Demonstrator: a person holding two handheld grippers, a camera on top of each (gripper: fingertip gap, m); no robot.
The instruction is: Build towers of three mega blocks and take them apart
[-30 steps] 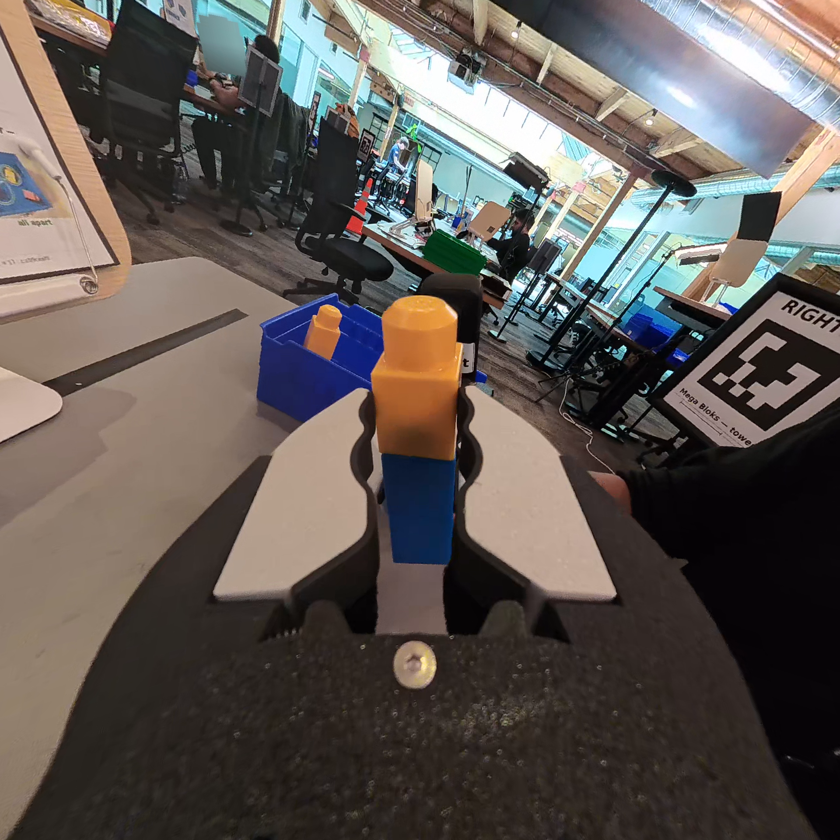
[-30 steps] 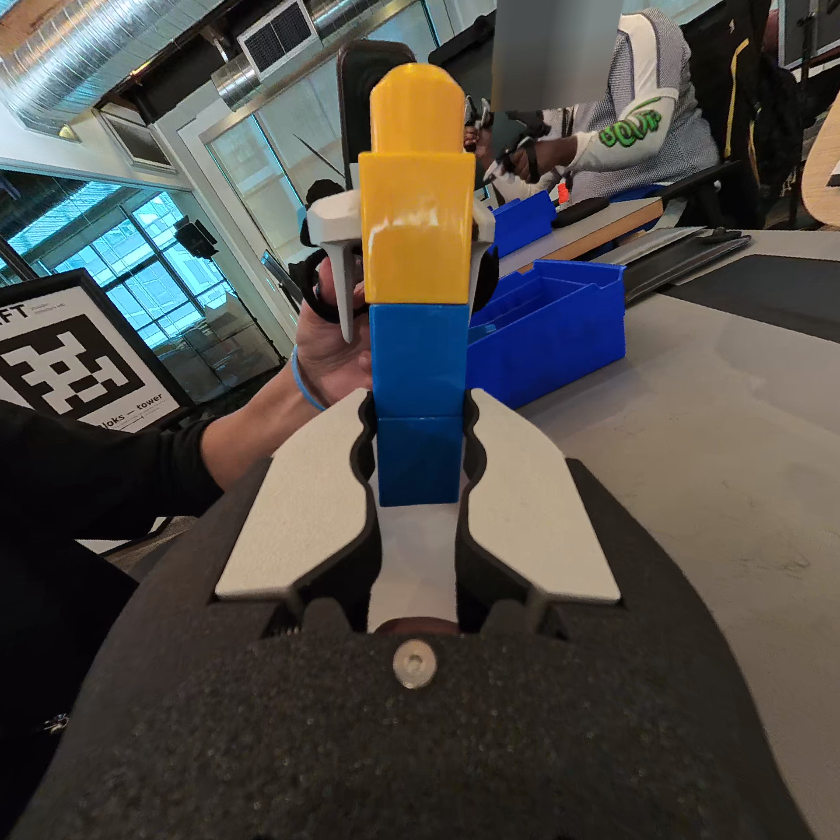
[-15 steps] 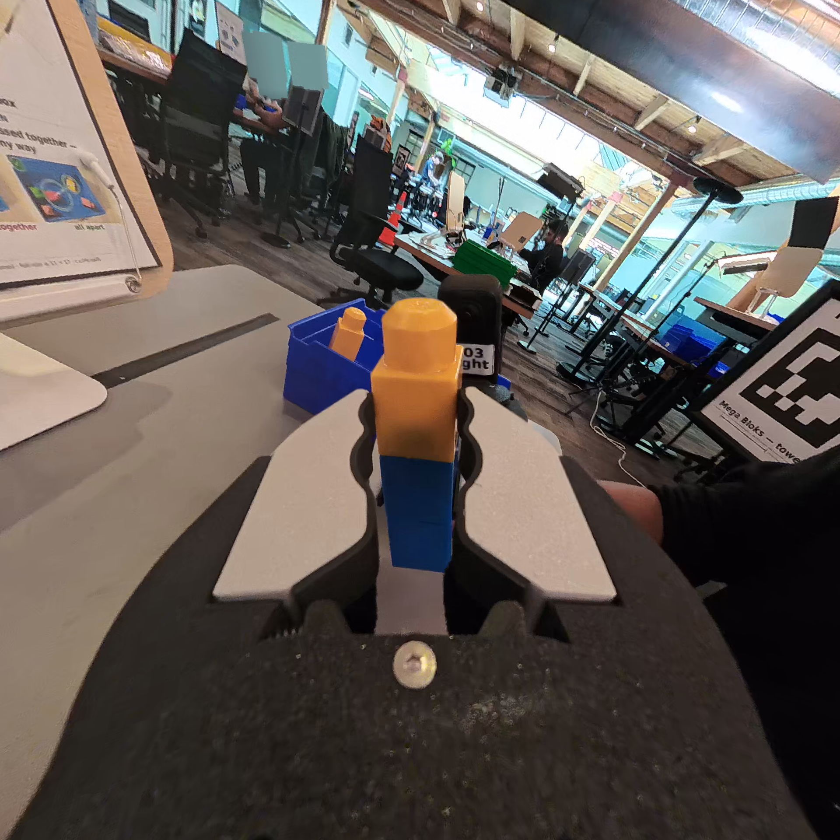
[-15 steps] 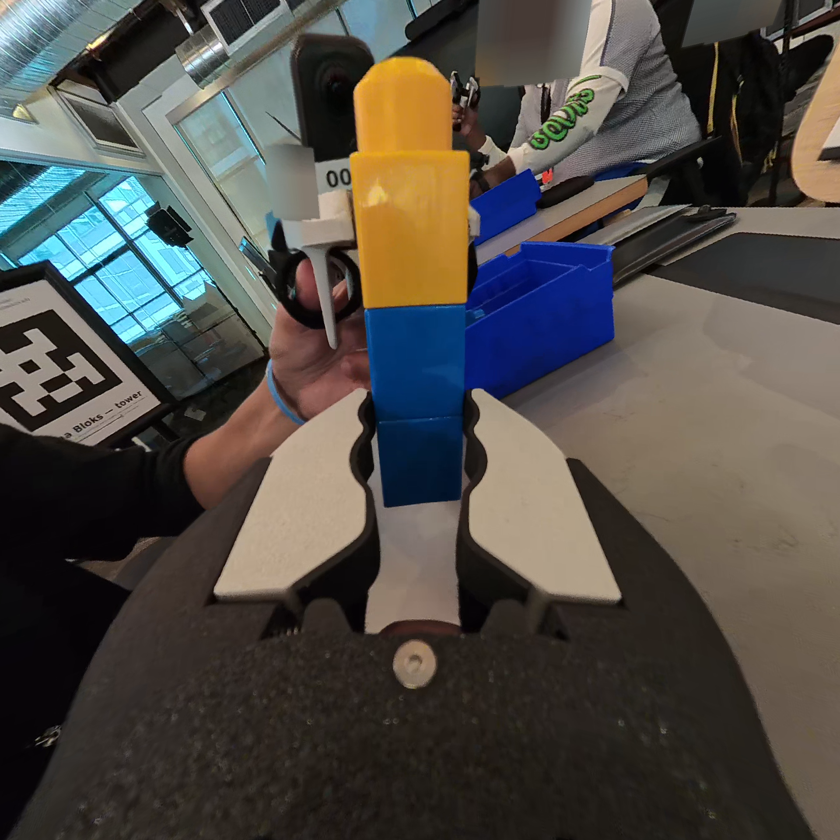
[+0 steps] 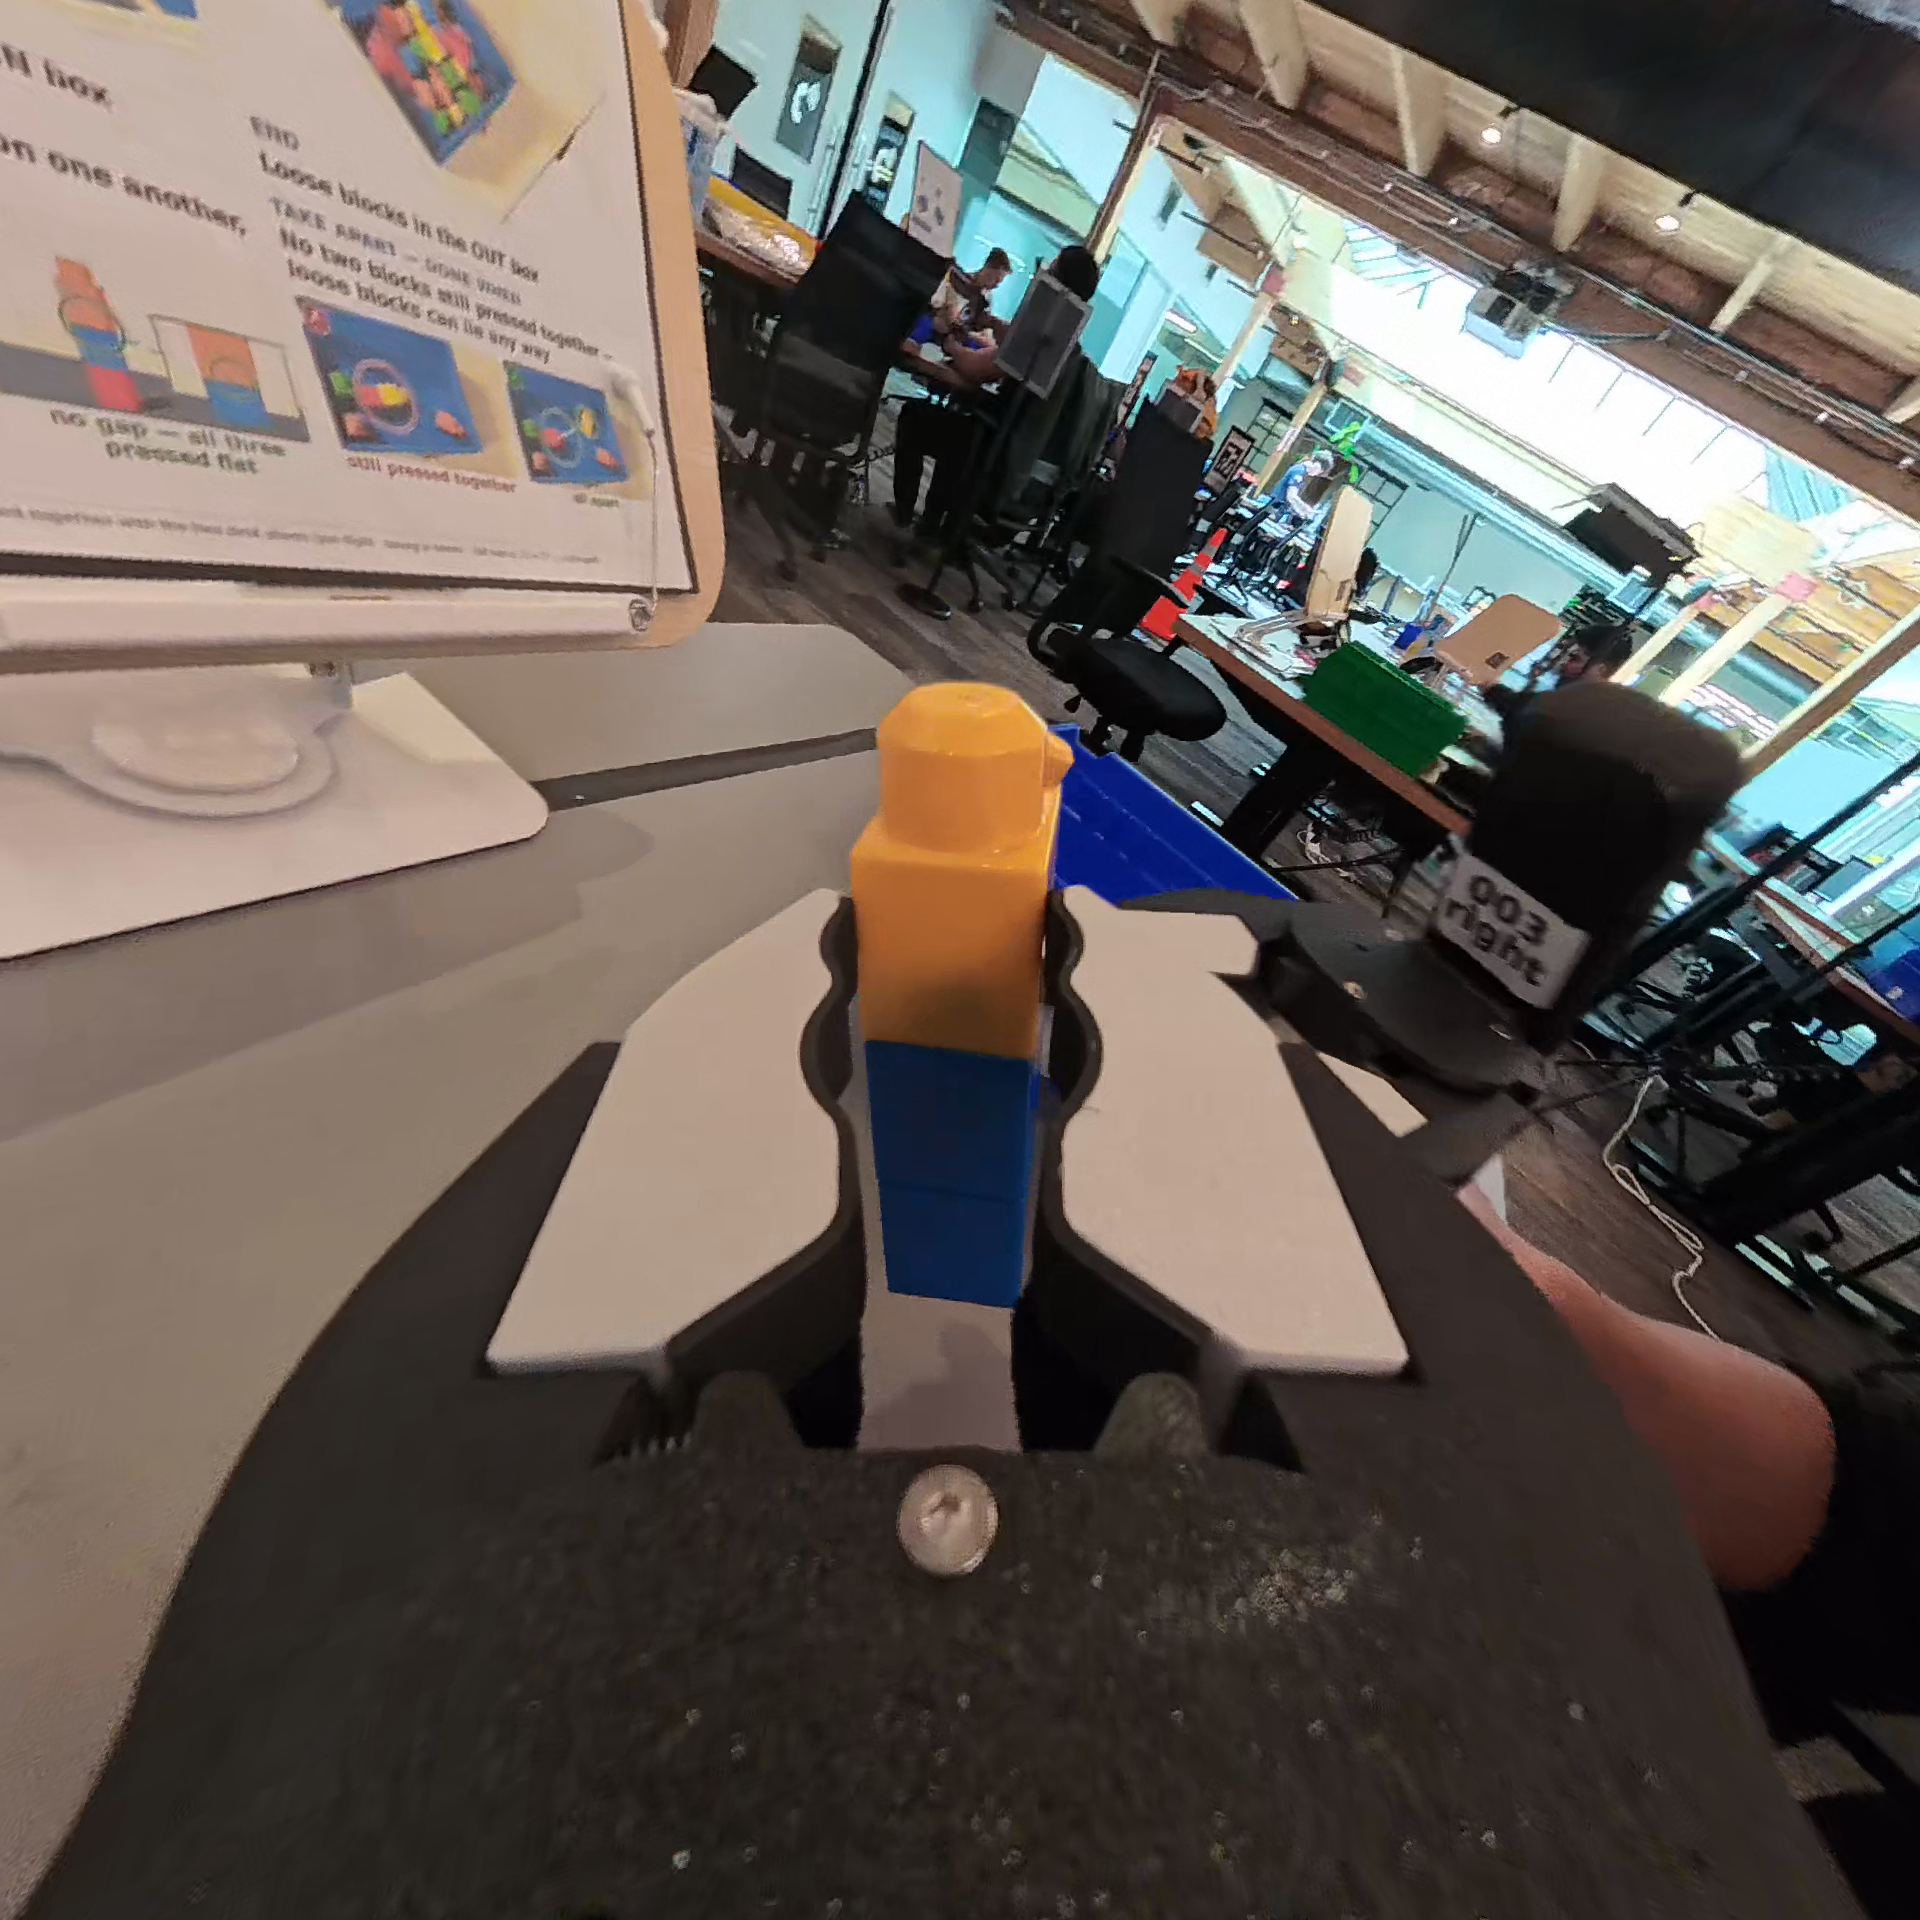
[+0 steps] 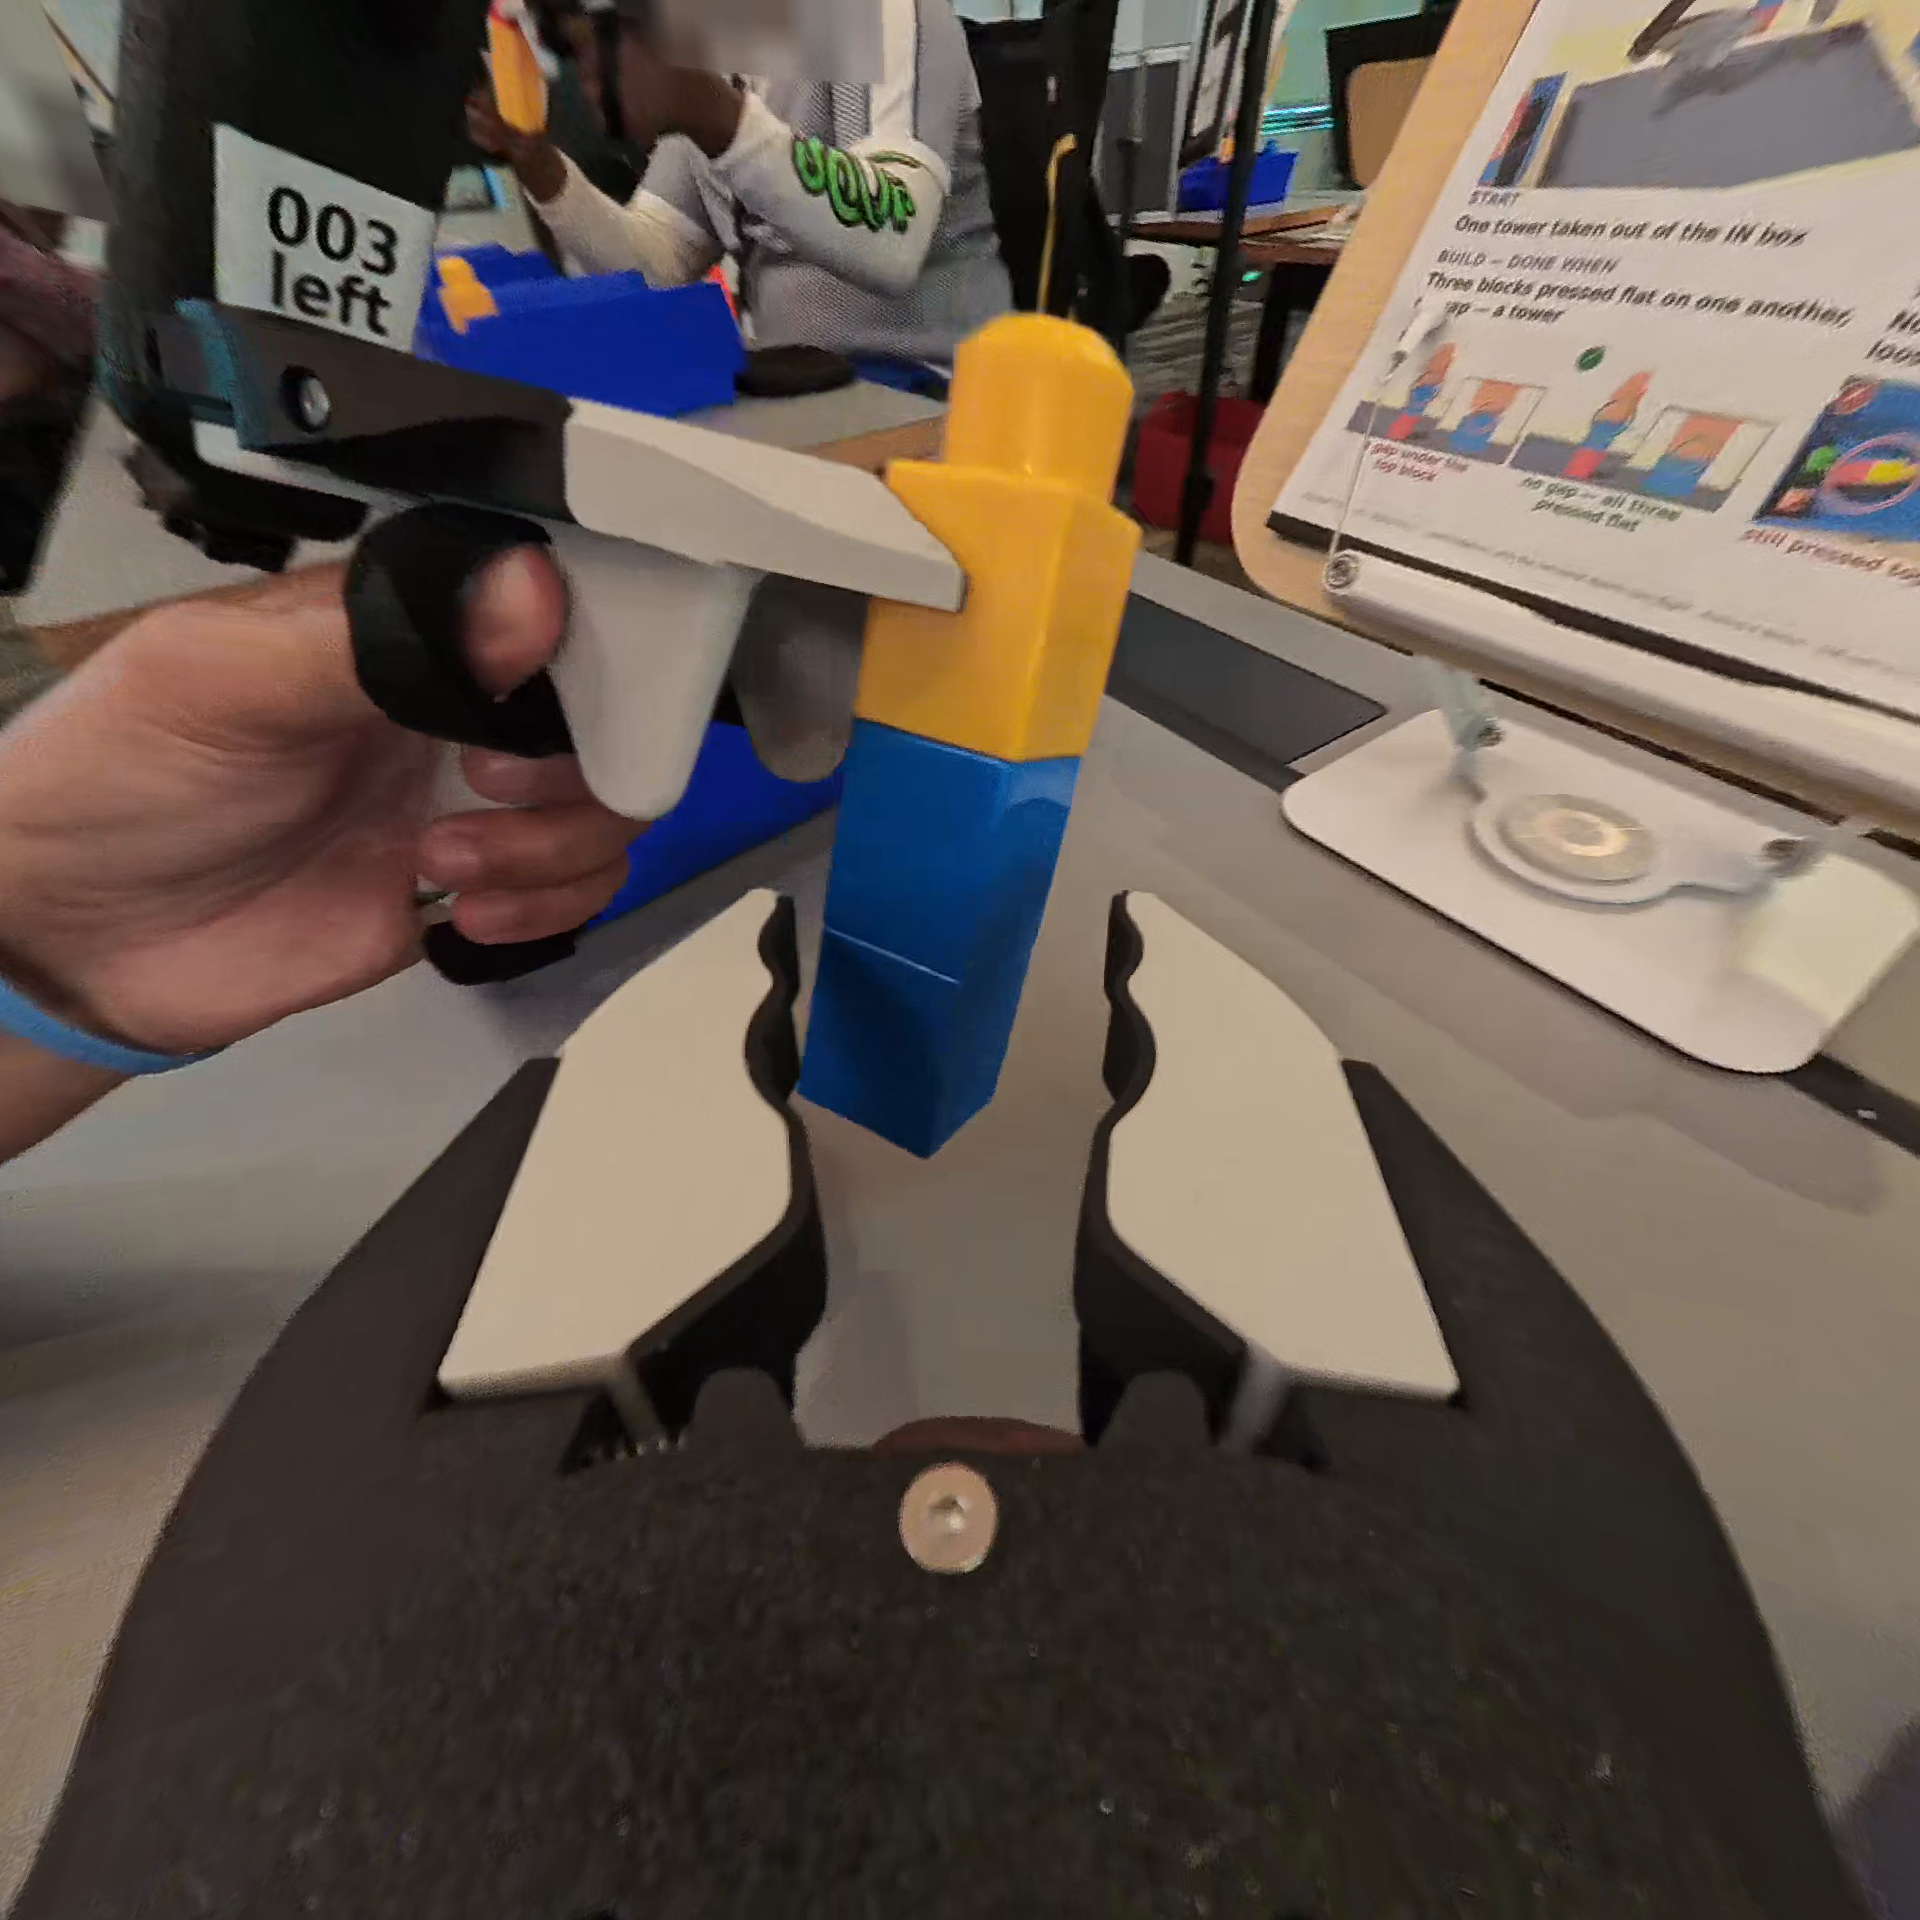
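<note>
A tower of three blocks, a yellow block (image 5: 951, 894) on two blue blocks (image 5: 951, 1164), is held in the air above the grey table (image 5: 312, 1091). My left gripper (image 5: 948, 935) is shut on the yellow block. In the right wrist view the left gripper's fingers (image 6: 769, 530) clamp the yellow block (image 6: 997, 613) from the left. My right gripper (image 6: 945, 956) is open. Its pads stand apart from the lower blue block (image 6: 914, 1029), with a clear gap on the right side.
An instruction sheet on a white stand (image 5: 312, 312) is at the left of the table and shows at the right in the right wrist view (image 6: 1621, 343). A blue bin (image 5: 1132, 831) sits behind the tower. A hand (image 6: 239, 800) holds the left gripper. Spacing between my two grippers at the tips: around 5 centimeters.
My right gripper opened and let go of the bottom blue block. The tower stays in the left gripper, and both views have swung towards the instruction stand.
</note>
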